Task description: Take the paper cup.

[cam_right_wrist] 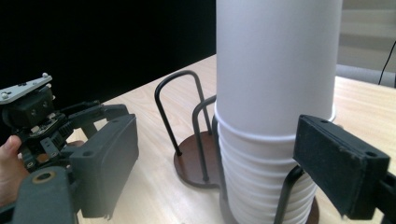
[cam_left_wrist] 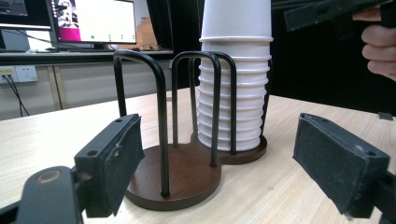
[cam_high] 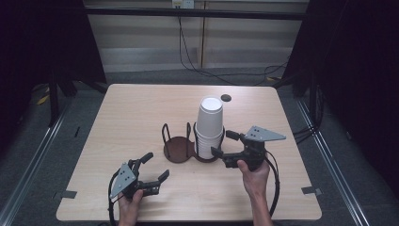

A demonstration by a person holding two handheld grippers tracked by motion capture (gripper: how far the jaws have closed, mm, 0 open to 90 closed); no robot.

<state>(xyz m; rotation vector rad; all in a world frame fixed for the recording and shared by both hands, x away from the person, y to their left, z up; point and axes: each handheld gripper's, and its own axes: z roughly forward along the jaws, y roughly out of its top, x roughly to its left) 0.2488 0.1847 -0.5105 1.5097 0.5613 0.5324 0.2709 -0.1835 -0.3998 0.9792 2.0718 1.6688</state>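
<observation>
A tall stack of upturned white paper cups [cam_high: 209, 127] [cam_left_wrist: 233, 93] [cam_right_wrist: 275, 93] stands on the right disc of a brown two-place holder with black wire loops [cam_high: 178, 148] [cam_left_wrist: 182, 172] [cam_right_wrist: 191, 161]. The holder's left disc is bare. My right gripper [cam_high: 221, 143] [cam_right_wrist: 217, 135] is open at the stack's right side, level with its lower half. Its jaws stand on either side of the cups without pressing them. My left gripper [cam_high: 156, 165] [cam_left_wrist: 219, 130] is open near the table's front left, low over the wood and pointing at the holder, with nothing between its pads.
A small dark round hole [cam_high: 226, 98] sits in the wooden table [cam_high: 131, 113] behind the stack. Cables [cam_high: 207, 70] trail over the floor beyond the far edge. Black curtains flank both sides. A lit monitor [cam_left_wrist: 93, 21] stands on a desk in the left gripper view.
</observation>
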